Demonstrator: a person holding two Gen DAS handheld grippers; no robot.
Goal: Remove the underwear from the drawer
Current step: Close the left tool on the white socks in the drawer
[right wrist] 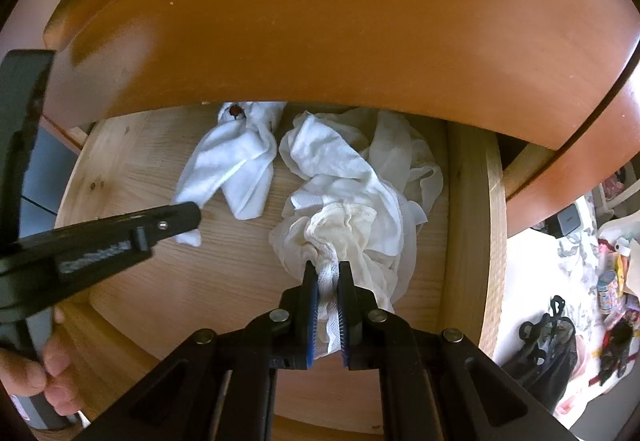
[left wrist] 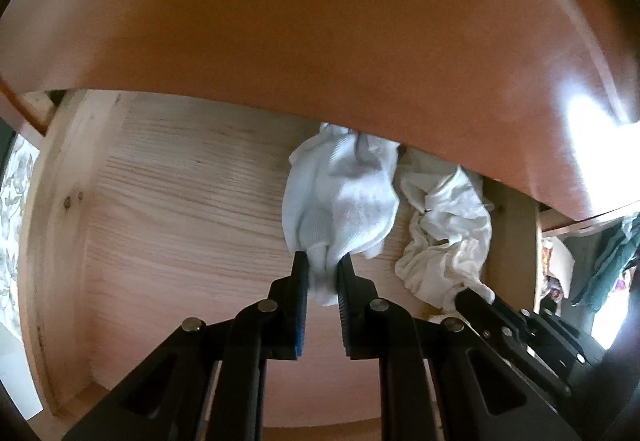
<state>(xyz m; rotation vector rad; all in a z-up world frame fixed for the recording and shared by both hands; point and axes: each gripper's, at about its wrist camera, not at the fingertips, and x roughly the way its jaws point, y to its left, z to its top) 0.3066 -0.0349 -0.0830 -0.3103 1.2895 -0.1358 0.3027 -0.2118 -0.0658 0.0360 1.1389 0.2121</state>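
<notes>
Both white pieces pinched for lift-out: L gripper (left wrist: 322, 267) jaws clamped on sock-like cloth (left wrist: 344, 193) mid-drawer (left wrist: 160, 181), R gripper (right wrist: 329, 273) jaws clamped on lacy underwear (right wrist: 352, 201) bunched nr drawer's right wall.

Two garments (right wrist: 340, 193) side by side in drawer (right wrist: 472, 201)

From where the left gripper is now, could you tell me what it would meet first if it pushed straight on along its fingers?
The left gripper is already shut on the white sock. Straight on, it would likely press that sock onto the drawer floor, though depth is hard to judge.
</notes>
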